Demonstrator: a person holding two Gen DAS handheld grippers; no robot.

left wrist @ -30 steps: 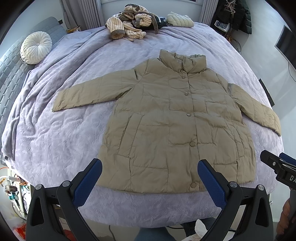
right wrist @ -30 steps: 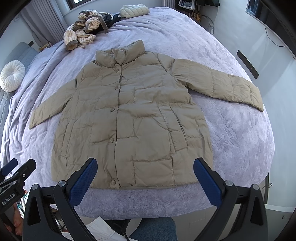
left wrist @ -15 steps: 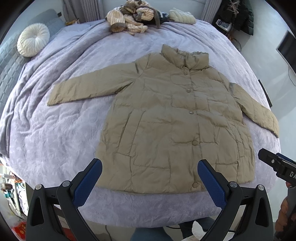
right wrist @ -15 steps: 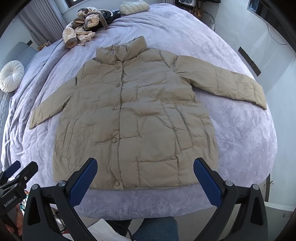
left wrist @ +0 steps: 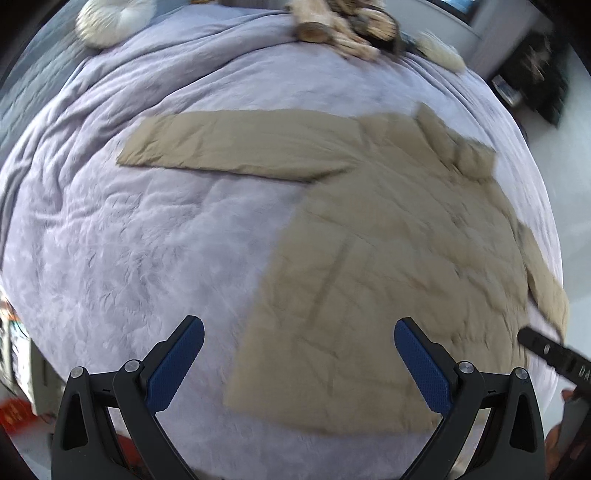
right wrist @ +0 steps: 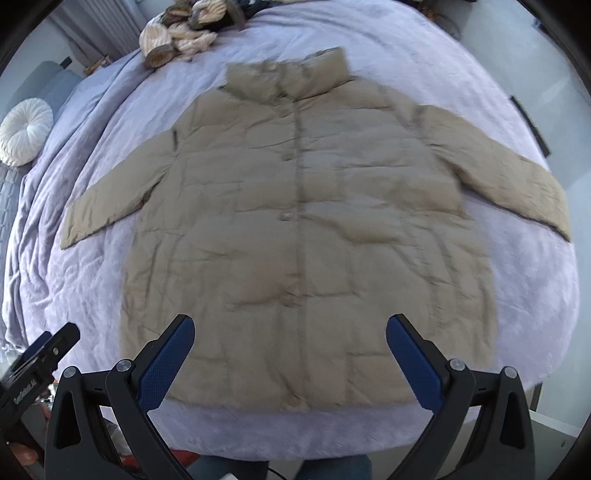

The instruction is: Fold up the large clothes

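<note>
A large tan quilted coat (right wrist: 303, 221) lies flat and buttoned on the lilac bedspread (right wrist: 110, 302), collar at the far end, both sleeves spread out. In the left wrist view the coat (left wrist: 388, 266) fills the right half and its left sleeve (left wrist: 236, 144) stretches across the bed. My left gripper (left wrist: 299, 354) is open and empty above the coat's lower left hem. My right gripper (right wrist: 290, 350) is open and empty above the middle of the hem. Each gripper shows at the edge of the other's view.
A heap of striped and knitted clothes (right wrist: 181, 33) lies at the head of the bed. A round white cushion (right wrist: 24, 133) sits at the far left. The bed's near edge (right wrist: 295, 435) drops off just below the hem.
Both grippers have moved forward and closer to the bed. The left one has swung left toward the coat's left sleeve. The coat has not moved.
</note>
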